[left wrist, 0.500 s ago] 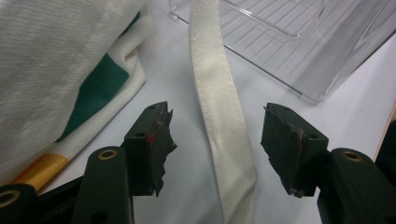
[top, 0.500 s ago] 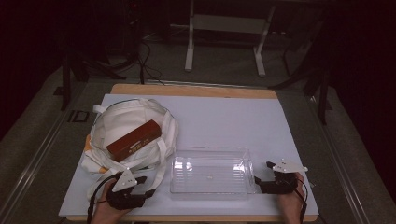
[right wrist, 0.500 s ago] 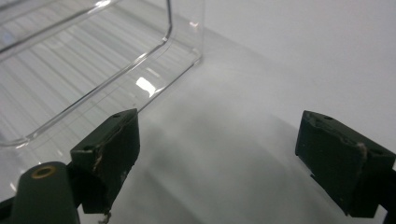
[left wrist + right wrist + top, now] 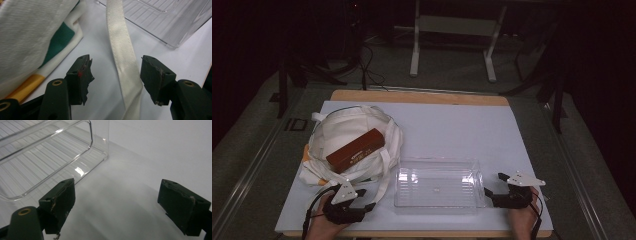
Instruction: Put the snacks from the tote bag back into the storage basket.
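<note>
Across the middle of the high view, a white-covered counter (image 4: 452,125) with a wooden edge at the far side. At the left of that view, a cream cloth bag (image 4: 349,142), crumpled and open, with a reddish-brown box (image 4: 356,150) lying slantwise on it. Just right of the bag, in the lower middle, a clear plastic tray (image 4: 437,187) with ribbed floor, flat on the counter. At the lower left, the left tongs (image 4: 367,199), held in a hand (image 4: 324,229) coming in from the bottom edge, pointing right toward the bag's lower corner. In the left gripper view, jaws apart with a gap between them, nothing gripped; a cream strap (image 4: 122,55) of the bag running up through the gap, close against the right jaw, clear of the left one; whether strap and right jaw touch, hard to tell. Green and orange trim of the bag at the left of that view. At the lower right of the high view, the right tongs (image 4: 493,186), pointing left at the tray's right end. In the right gripper view, jaws wide apart and empty, tray corner just above the left jaw.
</note>
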`<action>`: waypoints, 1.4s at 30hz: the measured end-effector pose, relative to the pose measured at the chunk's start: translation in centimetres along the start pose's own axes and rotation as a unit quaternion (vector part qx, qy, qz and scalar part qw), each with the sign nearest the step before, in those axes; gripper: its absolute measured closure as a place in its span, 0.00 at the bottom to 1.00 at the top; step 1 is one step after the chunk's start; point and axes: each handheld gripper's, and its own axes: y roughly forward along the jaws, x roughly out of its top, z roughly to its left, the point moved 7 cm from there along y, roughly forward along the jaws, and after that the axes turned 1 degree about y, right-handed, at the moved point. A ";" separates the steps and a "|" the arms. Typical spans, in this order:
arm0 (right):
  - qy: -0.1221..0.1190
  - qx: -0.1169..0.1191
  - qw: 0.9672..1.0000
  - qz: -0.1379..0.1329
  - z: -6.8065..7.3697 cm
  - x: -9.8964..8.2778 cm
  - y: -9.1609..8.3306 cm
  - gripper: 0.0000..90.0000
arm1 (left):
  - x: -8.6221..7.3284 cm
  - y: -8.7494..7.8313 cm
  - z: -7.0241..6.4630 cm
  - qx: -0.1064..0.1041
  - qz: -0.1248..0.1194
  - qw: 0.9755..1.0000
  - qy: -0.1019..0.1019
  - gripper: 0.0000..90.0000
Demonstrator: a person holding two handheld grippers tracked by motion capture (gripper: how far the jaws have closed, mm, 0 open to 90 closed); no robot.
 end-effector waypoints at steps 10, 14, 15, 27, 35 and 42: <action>-0.006 -0.011 1.000 -0.009 0.1 0.0 -0.2 0.16 | 0.9 -0.9 0.1 0.008 0.003 1.000 0.011 0.45; -0.007 -0.011 1.000 -0.003 0.1 0.0 0.0 0.16 | 1.3 -1.3 0.0 0.006 0.002 1.000 0.013 0.45; -0.009 -0.012 1.000 -0.001 0.1 0.0 0.0 0.16 | 1.4 -1.4 -0.1 0.005 0.003 1.000 0.013 0.45; -0.013 -0.007 1.000 -0.002 0.2 0.0 -0.1 0.16 | 2.3 -2.7 -0.5 0.004 0.008 0.999 0.036 0.43; -0.018 -0.002 1.000 -0.001 0.3 0.0 0.0 0.16 | 3.2 -3.2 -0.7 -0.002 0.013 0.998 0.055 0.43; -0.018 -0.001 1.000 -0.001 0.3 0.0 -0.1 0.16 | 3.9 -3.7 -0.4 -0.003 0.017 0.998 0.067 0.43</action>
